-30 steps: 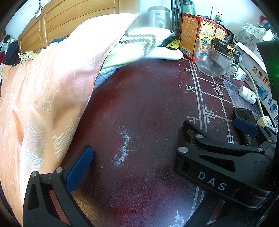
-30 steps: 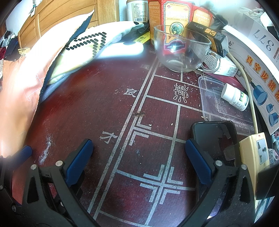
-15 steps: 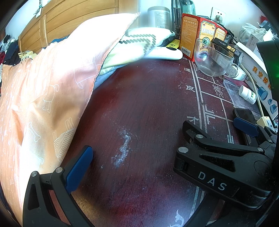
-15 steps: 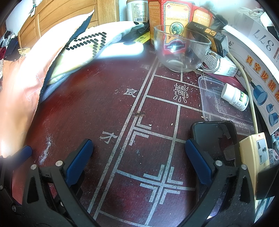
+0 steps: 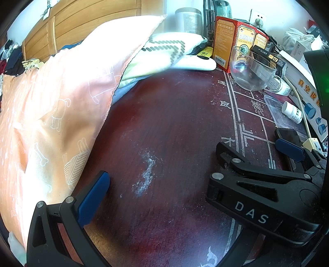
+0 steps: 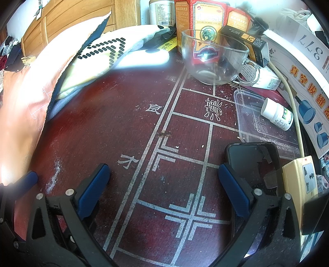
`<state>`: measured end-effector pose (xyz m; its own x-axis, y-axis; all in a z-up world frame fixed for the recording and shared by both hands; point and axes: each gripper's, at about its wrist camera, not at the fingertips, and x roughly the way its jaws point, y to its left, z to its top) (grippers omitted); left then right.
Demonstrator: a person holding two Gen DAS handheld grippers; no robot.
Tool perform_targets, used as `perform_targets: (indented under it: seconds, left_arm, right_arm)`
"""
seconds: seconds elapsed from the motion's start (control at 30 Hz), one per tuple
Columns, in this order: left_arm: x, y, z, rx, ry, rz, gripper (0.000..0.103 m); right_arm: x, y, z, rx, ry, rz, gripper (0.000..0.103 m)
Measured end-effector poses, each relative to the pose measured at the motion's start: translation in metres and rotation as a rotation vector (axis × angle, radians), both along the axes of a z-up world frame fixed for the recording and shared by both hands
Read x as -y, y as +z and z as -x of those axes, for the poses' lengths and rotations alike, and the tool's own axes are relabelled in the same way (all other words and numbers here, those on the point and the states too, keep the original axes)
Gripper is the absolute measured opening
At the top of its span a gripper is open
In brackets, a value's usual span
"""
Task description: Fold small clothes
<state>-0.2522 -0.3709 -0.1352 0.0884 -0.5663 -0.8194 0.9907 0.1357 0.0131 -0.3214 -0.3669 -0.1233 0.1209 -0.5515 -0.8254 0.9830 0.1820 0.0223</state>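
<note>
A peach cloth printed with white dogs and bones lies heaped along the left side of the dark red table. Under it lie a pale yellow-white garment with dark chevron dashes and a blue layer. My left gripper hovers open over bare table just right of the peach cloth; only its left blue pad shows, touching nothing. My right gripper is open and empty above the table's white line pattern. It appears side-on in the left wrist view as a black body.
A glass cup, orange boxes and a white oval object crowd the far edge. A phone, a clear plastic lid, a pill bottle and a power strip lie at the right.
</note>
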Motion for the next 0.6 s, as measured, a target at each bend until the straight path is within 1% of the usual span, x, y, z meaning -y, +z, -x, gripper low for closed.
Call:
perform_targets:
  seconds: [0.6]
  left_arm:
    - [-0.0004,0.0000,-0.0001,0.002,0.003,0.001,0.103]
  right_arm:
    - [-0.0008,0.0001,-0.0004,0.001,0.000,0.000,0.103]
